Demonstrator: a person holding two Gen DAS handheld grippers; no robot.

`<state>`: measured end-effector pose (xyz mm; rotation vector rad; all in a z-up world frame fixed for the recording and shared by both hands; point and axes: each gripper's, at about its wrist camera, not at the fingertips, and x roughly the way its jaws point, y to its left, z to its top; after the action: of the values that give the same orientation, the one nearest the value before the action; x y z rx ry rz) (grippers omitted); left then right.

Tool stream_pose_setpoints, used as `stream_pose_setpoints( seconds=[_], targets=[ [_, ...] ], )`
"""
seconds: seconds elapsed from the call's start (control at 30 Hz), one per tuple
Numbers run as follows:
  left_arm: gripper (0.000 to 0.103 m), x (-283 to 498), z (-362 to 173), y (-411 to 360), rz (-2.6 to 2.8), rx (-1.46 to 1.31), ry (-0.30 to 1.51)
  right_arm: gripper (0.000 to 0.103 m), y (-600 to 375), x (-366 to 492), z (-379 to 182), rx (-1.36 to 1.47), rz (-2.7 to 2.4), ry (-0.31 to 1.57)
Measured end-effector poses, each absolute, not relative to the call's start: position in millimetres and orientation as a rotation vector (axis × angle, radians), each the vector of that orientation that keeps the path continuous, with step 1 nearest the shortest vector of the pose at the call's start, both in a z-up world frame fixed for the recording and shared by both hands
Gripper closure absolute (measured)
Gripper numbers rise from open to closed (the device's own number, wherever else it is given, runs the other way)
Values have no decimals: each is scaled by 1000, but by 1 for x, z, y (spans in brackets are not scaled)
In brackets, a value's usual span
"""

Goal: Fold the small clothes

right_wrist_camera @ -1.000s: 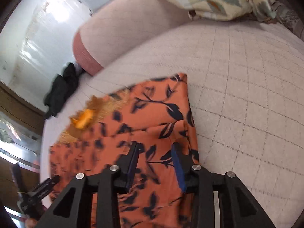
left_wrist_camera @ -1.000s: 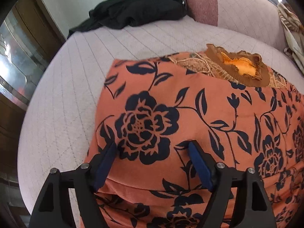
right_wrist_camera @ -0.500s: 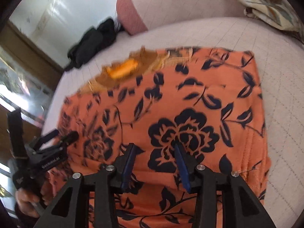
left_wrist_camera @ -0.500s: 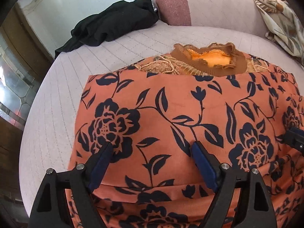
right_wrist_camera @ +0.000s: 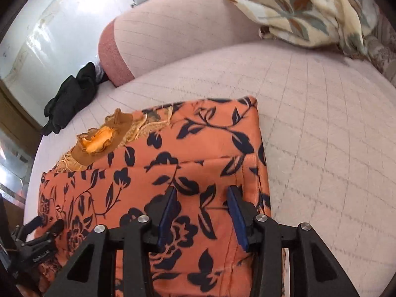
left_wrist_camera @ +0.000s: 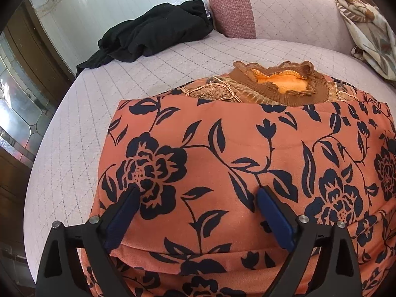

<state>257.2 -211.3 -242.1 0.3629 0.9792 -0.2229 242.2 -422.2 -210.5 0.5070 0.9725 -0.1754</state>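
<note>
An orange garment with dark blue flowers (left_wrist_camera: 247, 153) lies folded on the pink quilted bed (left_wrist_camera: 99, 94). Its brown ruffled collar (left_wrist_camera: 279, 84) shows at the far edge. My left gripper (left_wrist_camera: 198, 198) is open, its blue fingers wide apart over the garment's left part, holding nothing. In the right wrist view the garment (right_wrist_camera: 188, 153) fills the lower left, collar (right_wrist_camera: 99, 141) at the far left. My right gripper (right_wrist_camera: 201, 195) is open over the garment's right side, near its right edge. The left gripper (right_wrist_camera: 47, 222) shows at the lower left there.
A black garment (left_wrist_camera: 153, 32) lies bunched at the bed's far left corner, also seen in the right wrist view (right_wrist_camera: 71, 96). A pink bolster (left_wrist_camera: 230, 5) runs along the back. A floral blanket (right_wrist_camera: 304, 7) is heaped at the back right. Wooden furniture (left_wrist_camera: 22, 79) stands left of the bed.
Both grippers have shifted over the garment and stayed open. The right gripper swung back to the garment's right edge. The garment lies as before.
</note>
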Motion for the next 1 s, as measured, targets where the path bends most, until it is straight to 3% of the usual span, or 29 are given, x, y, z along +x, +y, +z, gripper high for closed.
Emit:
stream_pose_setpoints(
  seconds=[0.27, 0.53, 1.0],
  targets=[
    [0, 257, -244, -210, -203, 359, 965, 56, -401, 233, -192, 524, -93, 928],
    [0, 254, -246, -206, -207, 350, 937, 56, -342, 227, -205, 456, 49, 1075],
    [0, 245, -246, -211, -193, 387, 868, 56, -349, 234, -211, 445, 45, 1052]
  ],
)
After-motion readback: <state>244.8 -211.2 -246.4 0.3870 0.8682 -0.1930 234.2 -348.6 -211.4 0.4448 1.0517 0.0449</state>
